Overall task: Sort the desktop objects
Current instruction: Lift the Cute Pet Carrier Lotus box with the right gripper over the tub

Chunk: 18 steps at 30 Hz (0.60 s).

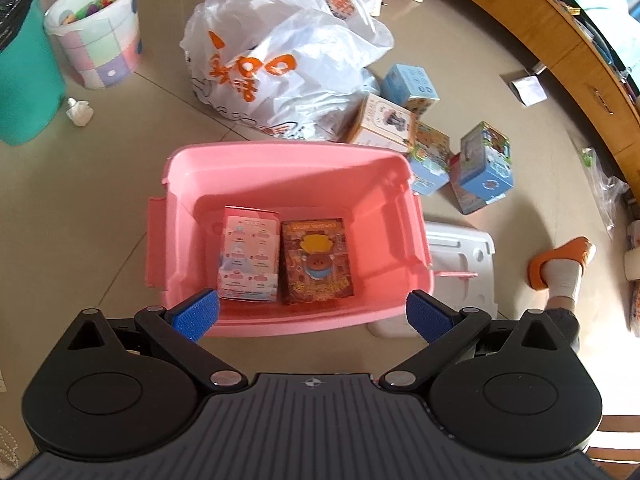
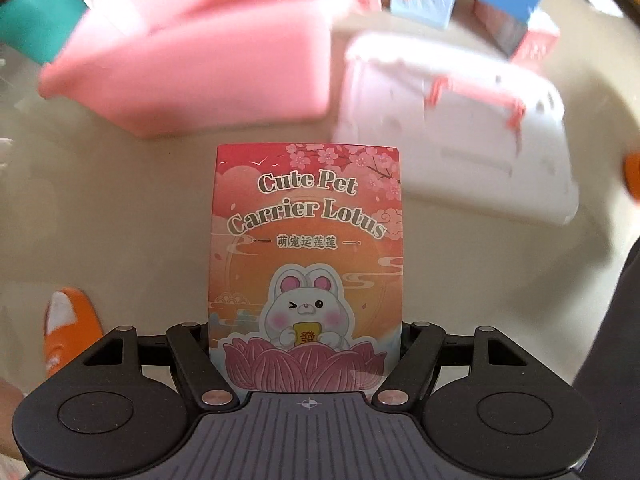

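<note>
A pink bin [image 1: 288, 168] stands on the floor and holds a pale pink box [image 1: 248, 254] and a brown box [image 1: 316, 262] side by side. My left gripper [image 1: 312, 316] is open and empty above the bin's near rim. My right gripper [image 2: 306, 344] is shut on a red "Cute Pet Carrier Lotus" box [image 2: 306, 248], held above the floor; its fingertips are hidden behind the box. The pink bin [image 2: 192, 48] shows blurred to the upper left in the right wrist view.
Several loose toy boxes [image 1: 484, 164] lie right of the bin beside a white plastic bag [image 1: 288, 52]. A white lid [image 1: 460, 256] lies at the bin's right, also in the right wrist view [image 2: 460, 128]. A teal bucket [image 1: 24, 76] and pastel tub [image 1: 96, 32] stand at left. A foot in an orange slipper [image 1: 560, 264] is at right.
</note>
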Available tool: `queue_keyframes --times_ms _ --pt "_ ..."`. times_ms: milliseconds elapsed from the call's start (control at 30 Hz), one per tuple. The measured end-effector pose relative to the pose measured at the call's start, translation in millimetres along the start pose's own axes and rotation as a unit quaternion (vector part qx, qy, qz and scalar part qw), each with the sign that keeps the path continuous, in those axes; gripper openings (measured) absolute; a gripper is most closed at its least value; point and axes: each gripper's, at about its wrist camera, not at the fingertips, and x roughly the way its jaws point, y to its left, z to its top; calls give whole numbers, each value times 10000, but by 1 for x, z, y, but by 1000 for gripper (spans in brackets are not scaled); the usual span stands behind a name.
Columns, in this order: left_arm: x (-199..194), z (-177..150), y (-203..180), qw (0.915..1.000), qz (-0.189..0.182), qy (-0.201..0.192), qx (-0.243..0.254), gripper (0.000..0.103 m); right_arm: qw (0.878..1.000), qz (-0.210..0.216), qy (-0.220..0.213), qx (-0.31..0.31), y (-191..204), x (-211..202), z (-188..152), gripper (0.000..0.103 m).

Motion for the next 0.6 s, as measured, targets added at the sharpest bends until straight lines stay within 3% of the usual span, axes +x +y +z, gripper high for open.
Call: queue_keyframes --times_ms 133,333,600 --pt "-2 1 3 9999 111 -67 18 102 9995 -30 -240 -183 14 -25 18 67" --pt "-4 4 8 9995 251 -186 -15 102 9980 59 -544 -328 25 -78 83 67" --pt "-13 9 19 9979 433 -432 -223 102 9940 102 -1052 -265 19 -109 145 67"
